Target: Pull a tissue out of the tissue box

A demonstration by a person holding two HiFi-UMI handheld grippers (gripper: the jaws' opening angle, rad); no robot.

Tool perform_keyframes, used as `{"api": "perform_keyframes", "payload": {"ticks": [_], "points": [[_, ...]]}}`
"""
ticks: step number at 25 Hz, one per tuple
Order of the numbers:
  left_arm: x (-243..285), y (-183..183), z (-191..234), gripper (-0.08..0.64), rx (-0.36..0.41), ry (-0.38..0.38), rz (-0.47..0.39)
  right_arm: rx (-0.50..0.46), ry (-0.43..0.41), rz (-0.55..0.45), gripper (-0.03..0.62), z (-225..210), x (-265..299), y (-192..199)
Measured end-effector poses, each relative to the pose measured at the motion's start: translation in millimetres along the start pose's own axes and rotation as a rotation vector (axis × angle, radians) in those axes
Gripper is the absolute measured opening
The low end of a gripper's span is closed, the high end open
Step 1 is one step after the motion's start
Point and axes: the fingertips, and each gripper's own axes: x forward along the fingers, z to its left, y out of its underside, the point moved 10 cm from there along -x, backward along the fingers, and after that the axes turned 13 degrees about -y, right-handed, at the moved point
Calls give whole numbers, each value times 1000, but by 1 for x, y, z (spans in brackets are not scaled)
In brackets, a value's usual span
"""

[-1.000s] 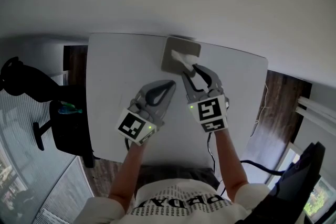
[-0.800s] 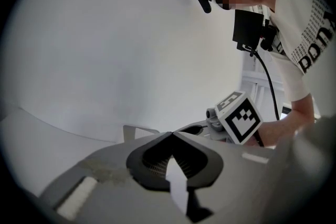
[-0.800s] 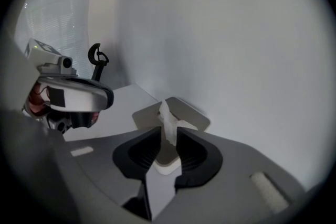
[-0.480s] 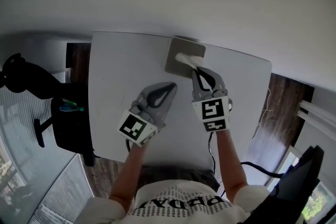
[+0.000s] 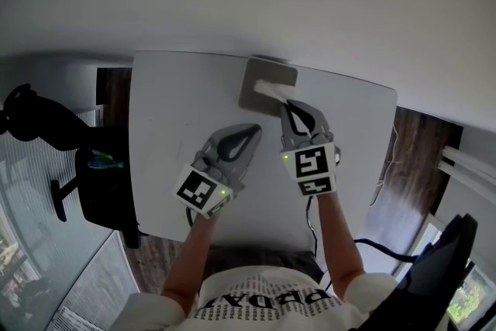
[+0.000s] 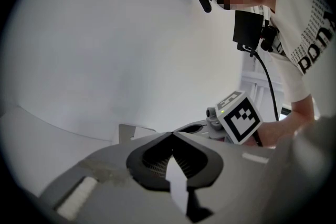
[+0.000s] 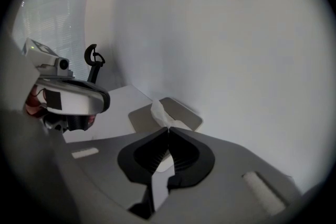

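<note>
A flat grey tissue box [image 5: 249,91] lies at the far edge of the white table [image 5: 170,136], with a white tissue [image 5: 266,88] sticking out of its top. My right gripper [image 5: 285,101] reaches down to it, shut on the near end of the tissue. In the right gripper view the tissue [image 7: 159,112] rises from the box [image 7: 186,115] just beyond the closed tips of the right gripper [image 7: 168,128]. My left gripper [image 5: 257,127] hovers over the table's middle, left of the right one, shut and empty; its closed tips [image 6: 171,134] show in its own view.
A pale wall stands right behind the table's far edge. A black office chair [image 5: 31,120] and a dark stand [image 5: 97,182] sit left of the table on dark wood floor. Bare tabletop stretches left of the box.
The right gripper's jaws, wide open around the tissue a second ago, have closed on it. Both hands stay where they were.
</note>
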Motion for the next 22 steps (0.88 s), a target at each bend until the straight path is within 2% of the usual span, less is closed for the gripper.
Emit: {"api": "perform_keyframes", "payload": {"ticks": [5, 9, 18, 22], "points": [[0, -10, -5, -6, -13, 2, -16, 7, -2, -5, 11, -1, -6, -8], [-4, -15, -10, -6, 18, 16, -3, 7, 5, -14, 11, -1, -15, -13], [-30, -51, -32, -6, 82, 18, -50, -15, 14, -61, 11, 17, -54, -38], [-43, -63, -41, -6, 64, 18, -70, -9, -3, -73, 11, 29, -72, -47]]}}
